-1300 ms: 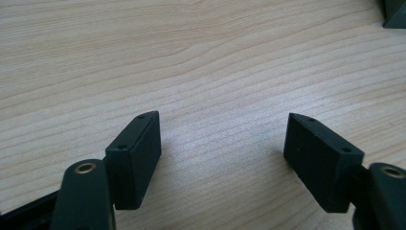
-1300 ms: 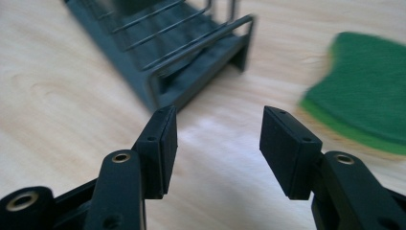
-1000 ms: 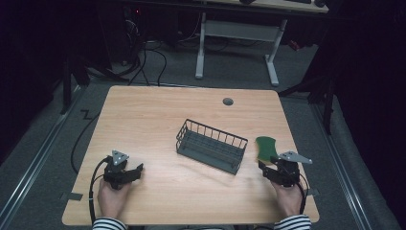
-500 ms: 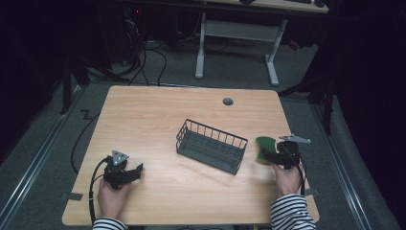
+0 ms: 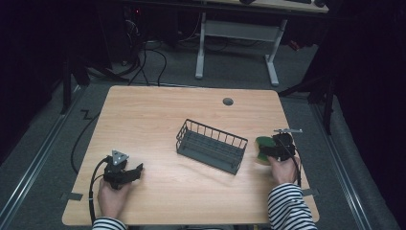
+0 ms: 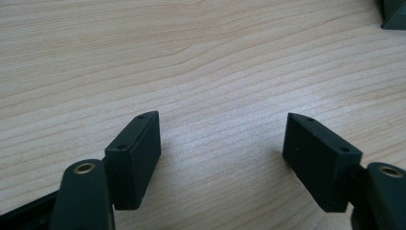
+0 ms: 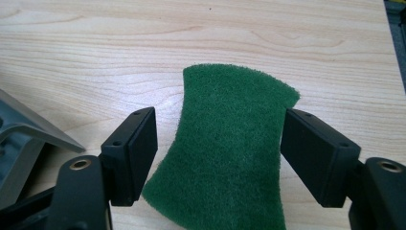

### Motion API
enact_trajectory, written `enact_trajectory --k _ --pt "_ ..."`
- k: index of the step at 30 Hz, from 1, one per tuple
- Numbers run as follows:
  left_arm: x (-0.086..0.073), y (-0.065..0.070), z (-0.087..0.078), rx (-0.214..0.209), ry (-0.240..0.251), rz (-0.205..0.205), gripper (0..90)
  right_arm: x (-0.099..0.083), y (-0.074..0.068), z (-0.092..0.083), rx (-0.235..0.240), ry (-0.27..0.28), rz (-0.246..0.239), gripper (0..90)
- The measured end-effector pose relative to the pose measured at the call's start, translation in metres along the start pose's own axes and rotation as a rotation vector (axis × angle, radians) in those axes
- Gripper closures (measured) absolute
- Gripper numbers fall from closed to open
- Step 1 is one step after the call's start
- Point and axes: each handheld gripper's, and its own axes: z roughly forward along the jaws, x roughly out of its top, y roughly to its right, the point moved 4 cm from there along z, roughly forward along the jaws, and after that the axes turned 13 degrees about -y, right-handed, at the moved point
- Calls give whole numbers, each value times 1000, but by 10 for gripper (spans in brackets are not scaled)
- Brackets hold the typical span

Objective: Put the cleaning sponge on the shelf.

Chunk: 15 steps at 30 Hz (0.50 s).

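High view: the wire basket (image 5: 211,146) sits mid-table; the green sponge (image 5: 262,143) lies just beside its right end, with the right gripper (image 5: 274,149) over it. The left gripper (image 5: 125,173) rests well left of the basket.

Left gripper view: jaws spread wide over bare table (image 6: 201,62).

Right gripper view: jaws have just been opening, straddling the sponge (image 7: 230,143), pads not pressing; basket corner (image 7: 28,132) at left.
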Motion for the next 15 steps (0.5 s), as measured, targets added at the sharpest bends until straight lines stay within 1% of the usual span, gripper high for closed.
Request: enact_trajectory --k 4,5,7,10,12,15 --pt "0 0 0 3 0 0 298 3 0 3 -6 -30 3 284" --pt "0 0 0 2 1 0 298 5 0 3 -6 -45 5 281" --pt "0 0 0 2 -1 1 298 6 0 3 -7 -51 7 278" --pt "0 0 0 0 0 0 298 8 1 6 1 -71 22 270" --pt "0 0 0 0 0 0 298 8 2 10 -11 -89 20 265" --pt "0 0 0 -1 1 -1 297 8 4 13 -3 -105 41 259"
